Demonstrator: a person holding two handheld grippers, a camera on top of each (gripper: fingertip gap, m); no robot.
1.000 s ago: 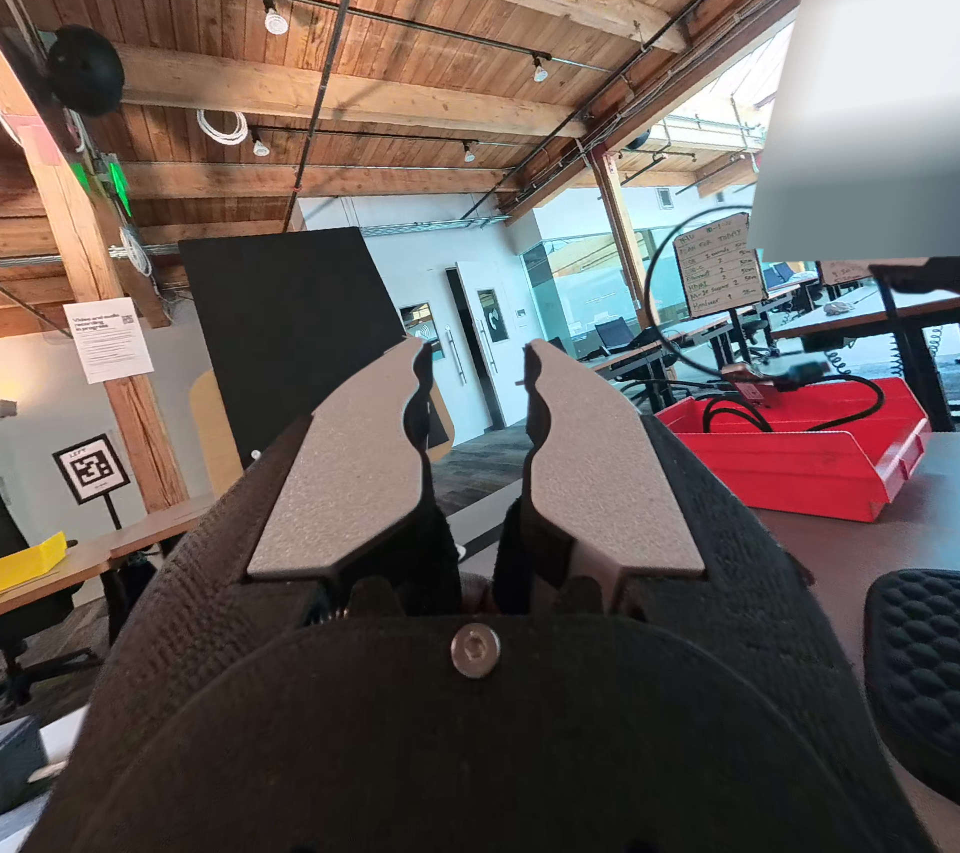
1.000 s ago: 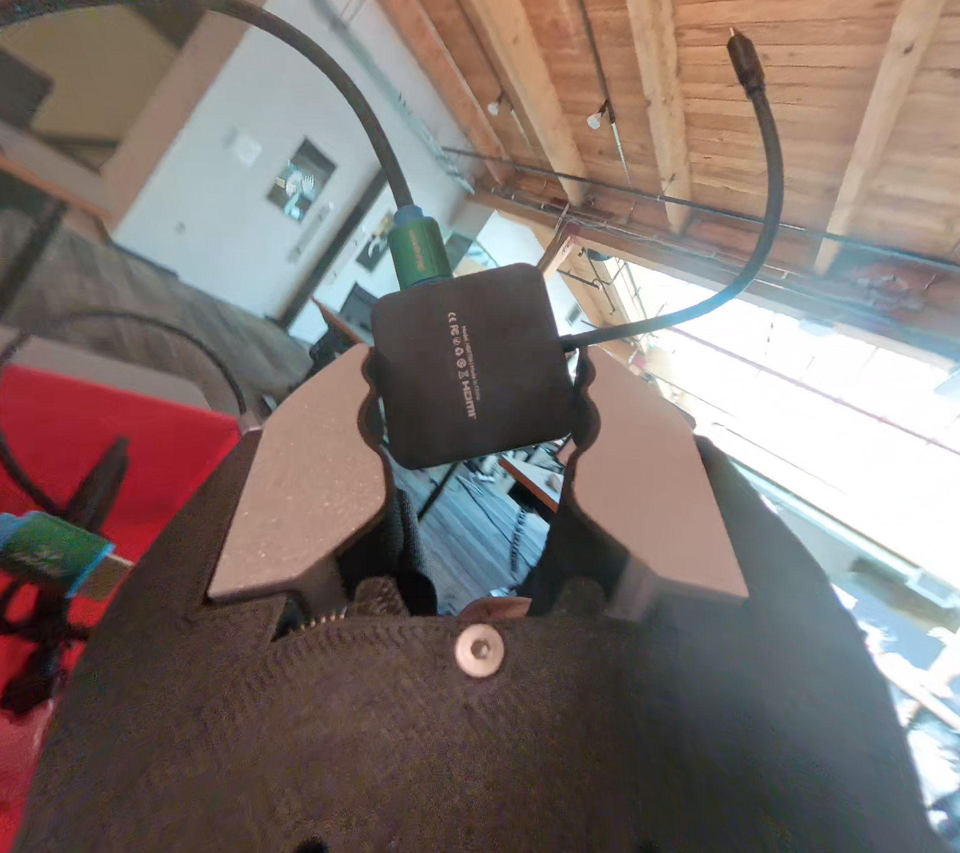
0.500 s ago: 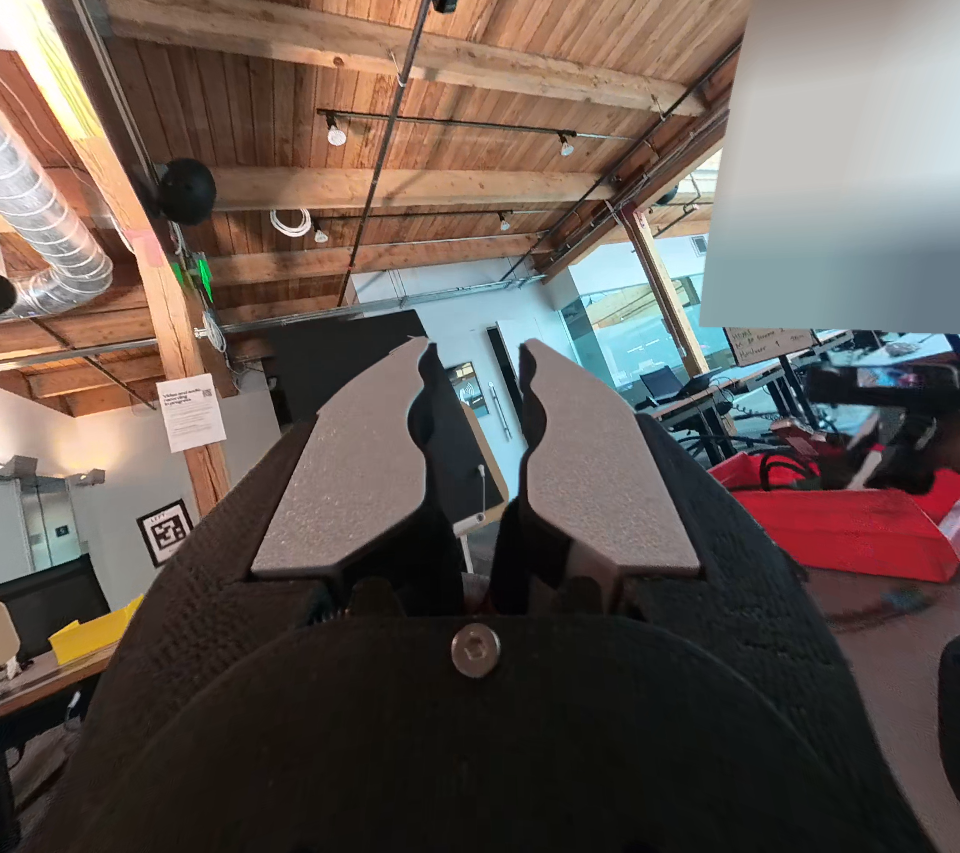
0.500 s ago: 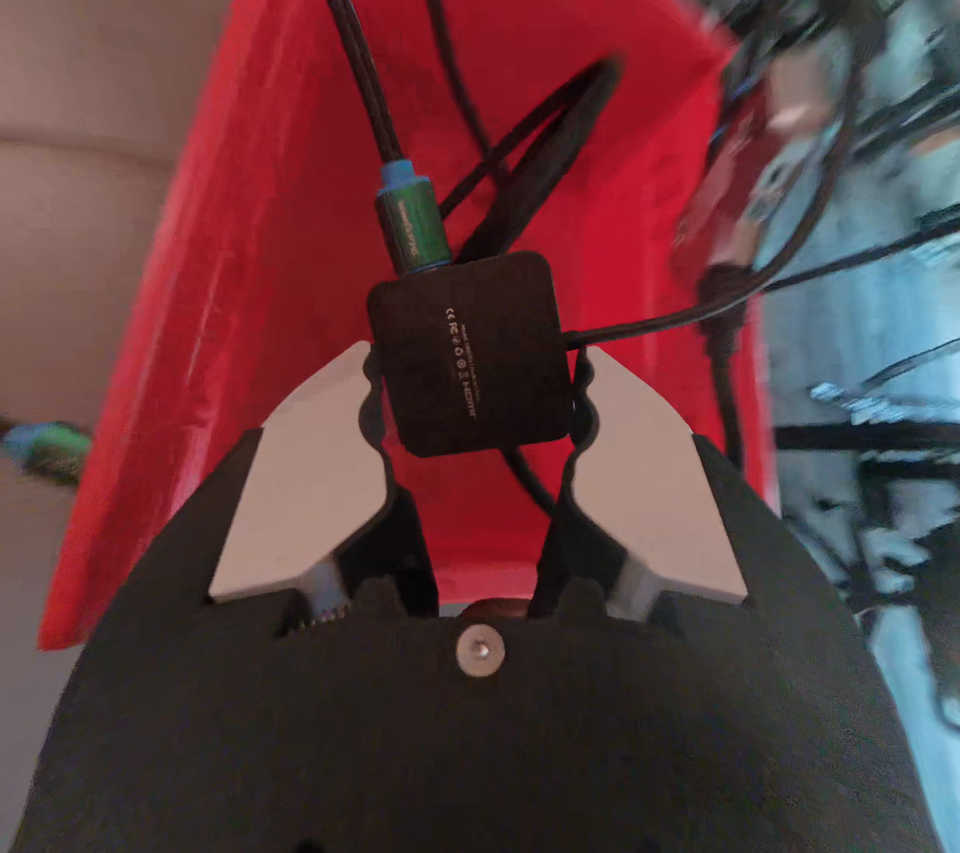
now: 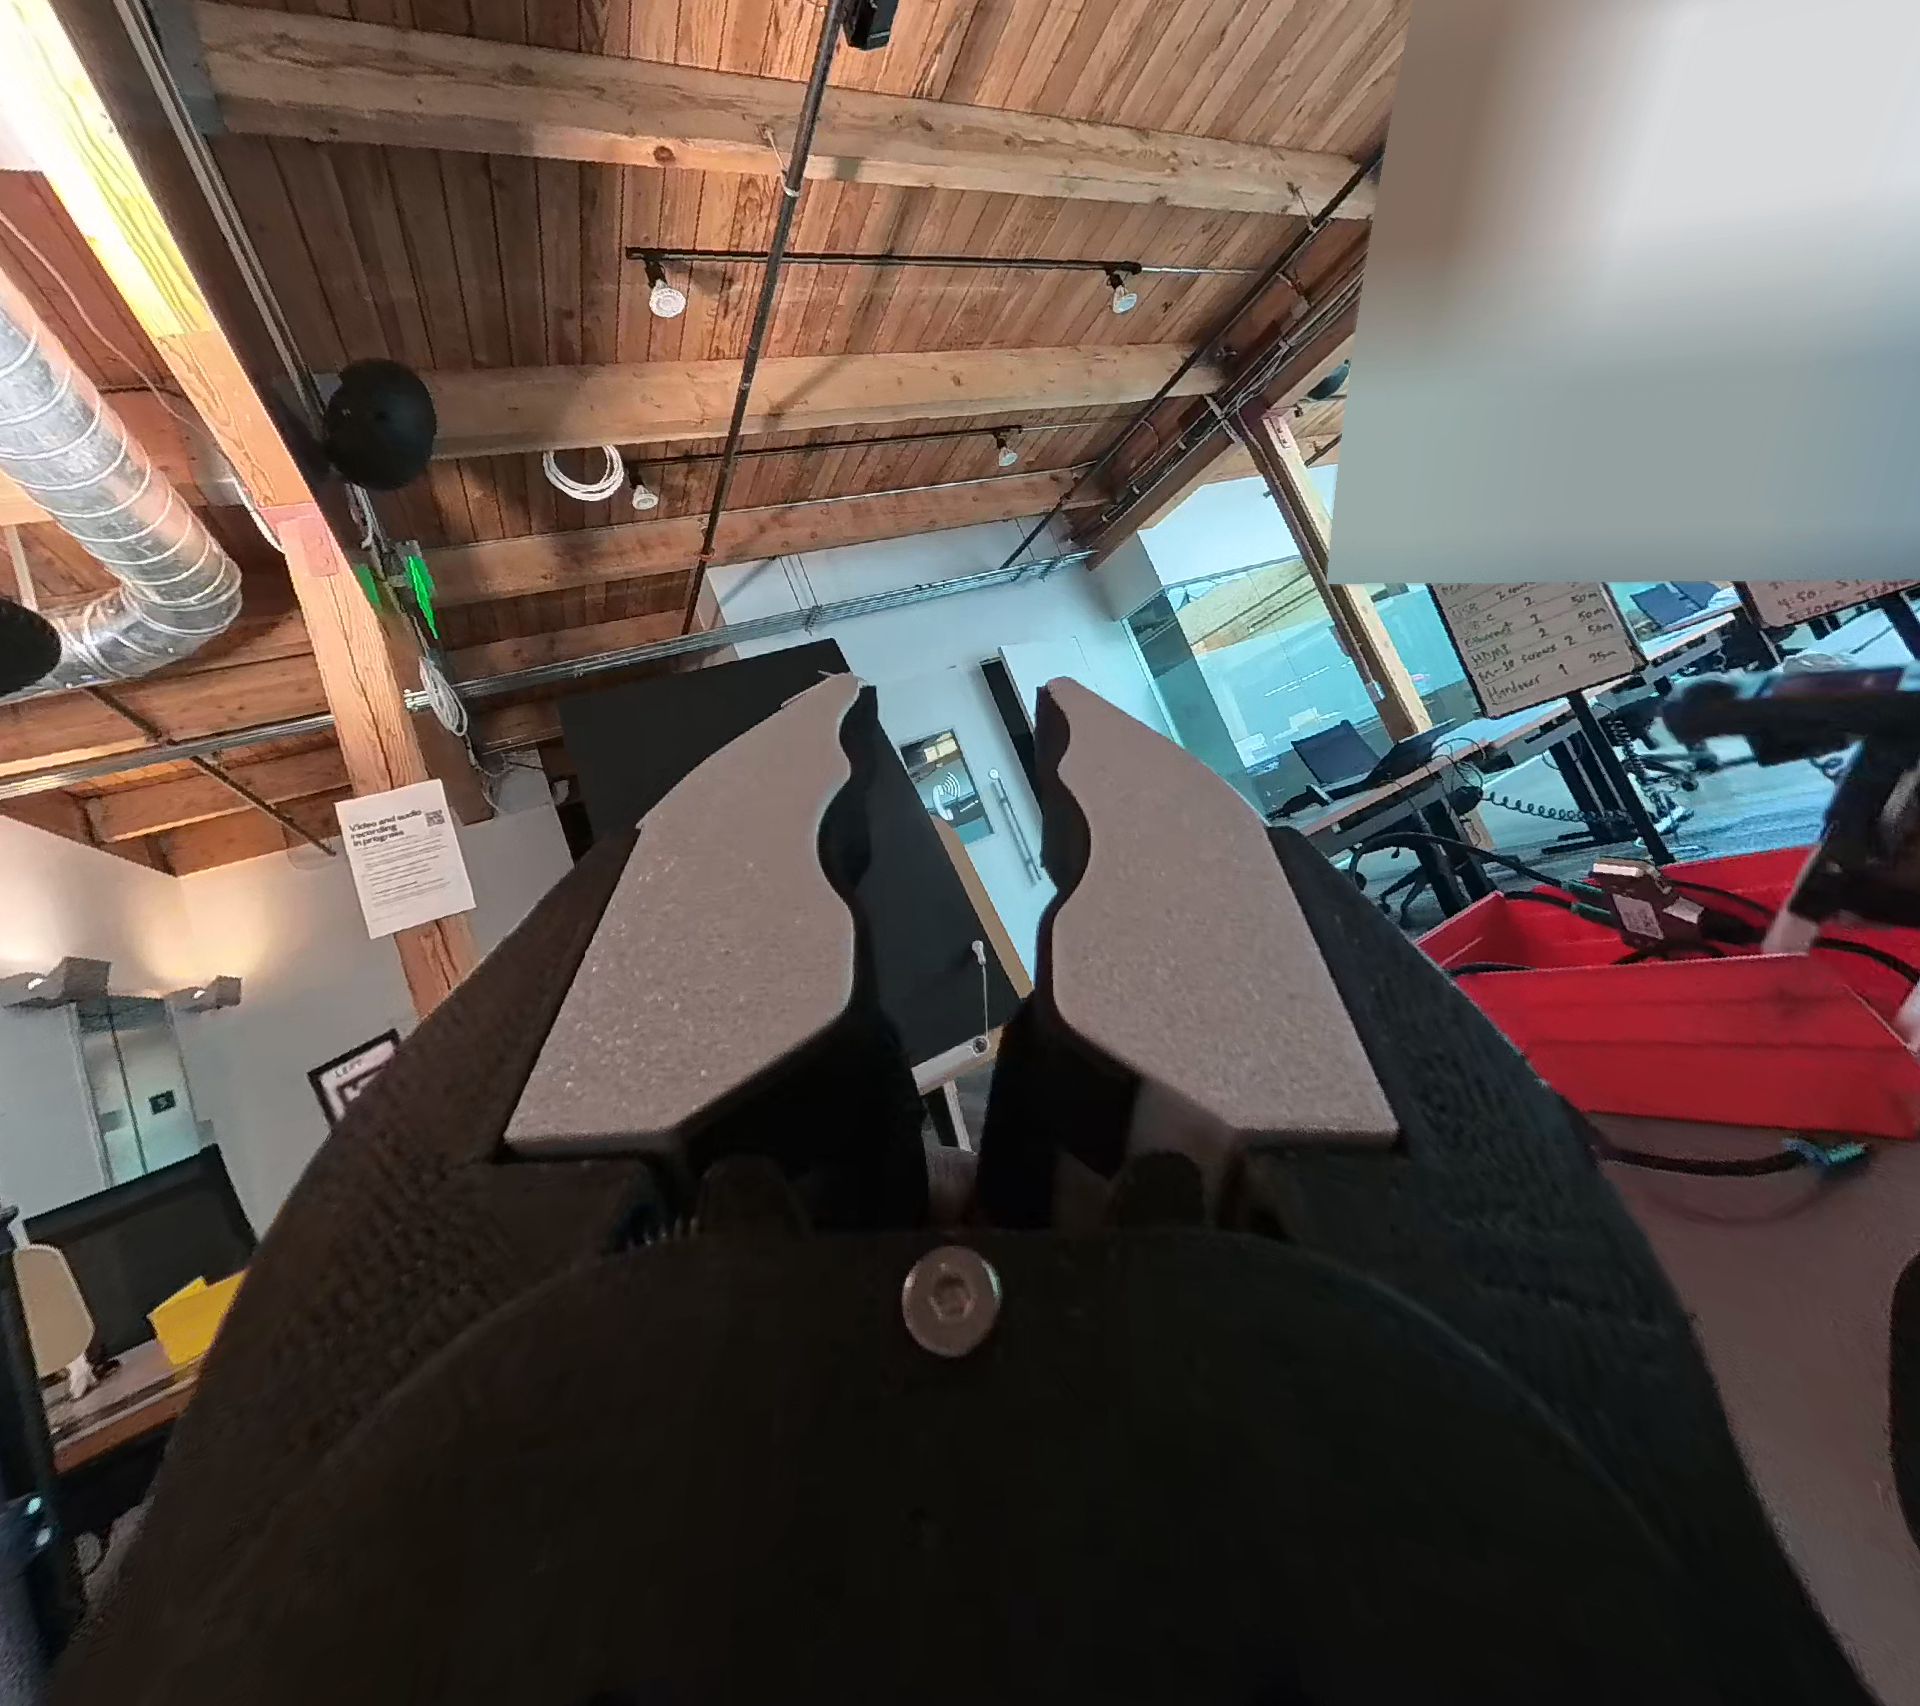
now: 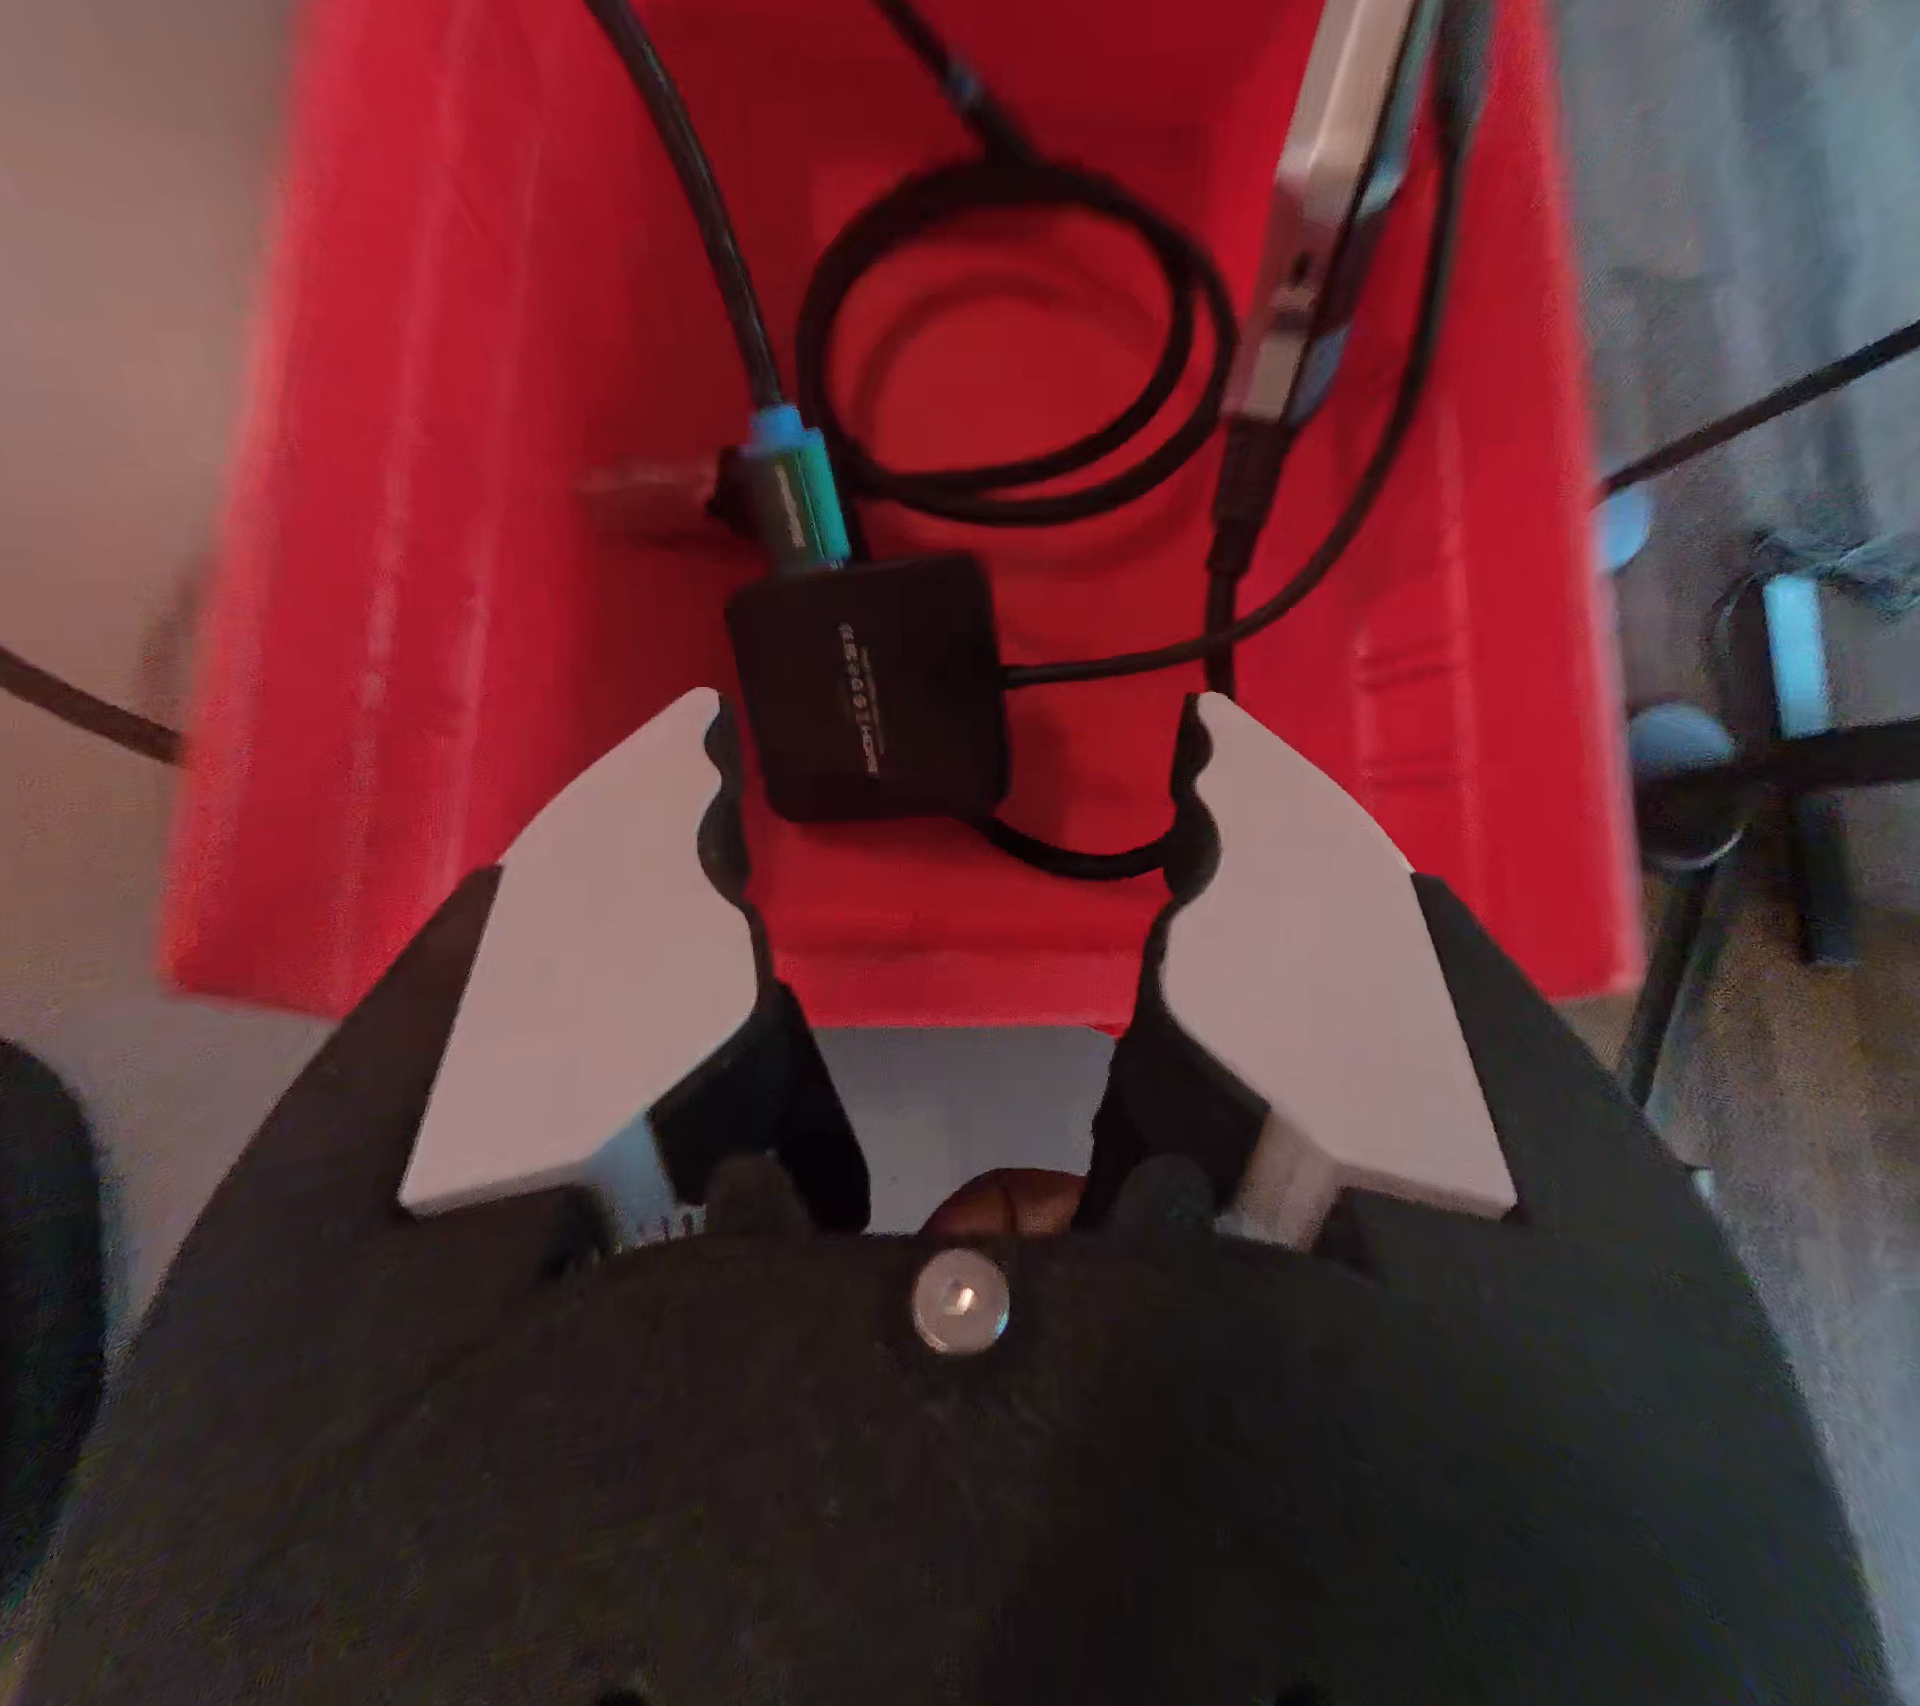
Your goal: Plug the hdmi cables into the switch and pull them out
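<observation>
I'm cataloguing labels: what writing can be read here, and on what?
I won't copy wording; it stands on:
Black HDMI switch: white print, blurred.
Green HDMI plug: small print, blurred.
Paper notice on the wooden post: printed text.
Whiteboard: handwriting.

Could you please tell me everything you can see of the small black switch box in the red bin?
The switch box is a small, flat, square black case with rounded corners, plastic by its look, with pale print on its upper face. It lies inside the red bin, near the front wall. A cable with a green and blue plug is plugged into its far edge, and thin black cords leave its right side. The right gripper hangs above with open jaws, not touching it.
</observation>
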